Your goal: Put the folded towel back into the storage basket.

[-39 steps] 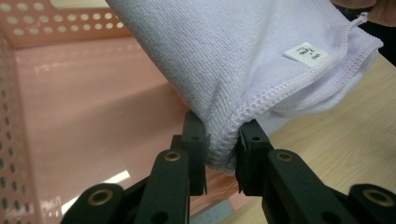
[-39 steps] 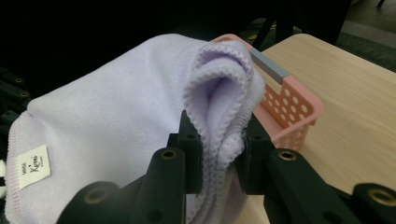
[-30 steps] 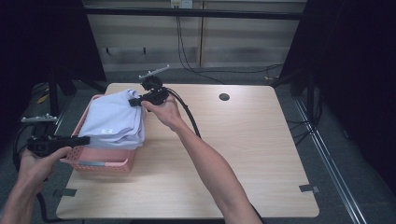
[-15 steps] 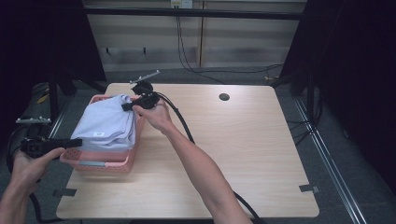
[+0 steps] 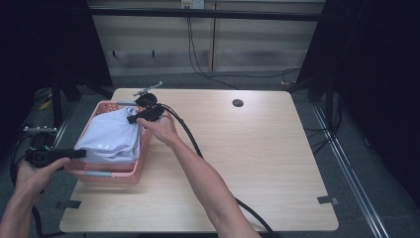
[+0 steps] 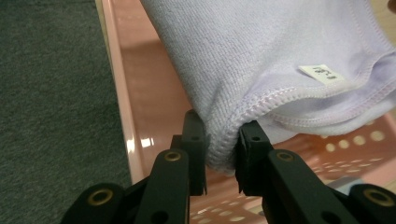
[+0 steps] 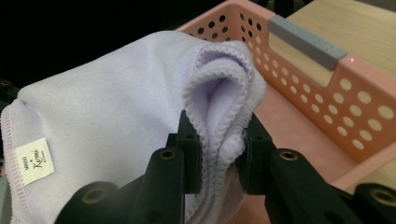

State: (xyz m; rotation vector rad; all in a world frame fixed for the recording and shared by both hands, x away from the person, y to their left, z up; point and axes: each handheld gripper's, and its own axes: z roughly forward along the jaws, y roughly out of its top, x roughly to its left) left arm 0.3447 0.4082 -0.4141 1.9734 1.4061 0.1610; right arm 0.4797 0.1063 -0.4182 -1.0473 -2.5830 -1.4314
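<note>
Here, a soft lilac microfibre towel (image 5: 111,136) with stitched hems, folded thick, left gripper (image 6: 220,154) and right gripper (image 7: 219,149) each pinching a corner, over a perforated pink plastic basket (image 5: 130,171) on the pale wooden table (image 5: 257,148).

I see the folded towel (image 5: 113,136) in the basket (image 5: 106,174), which sits at the table's (image 5: 257,163) left edge.

Folded lavender towel (image 5: 113,138) sinking lower into pink basket (image 5: 106,173), no longer riding above rim. Left gripper (image 5: 74,154) and right gripper (image 5: 132,119) both coming down with it, each clamped on towel corner, drifting toward person's left.
</note>
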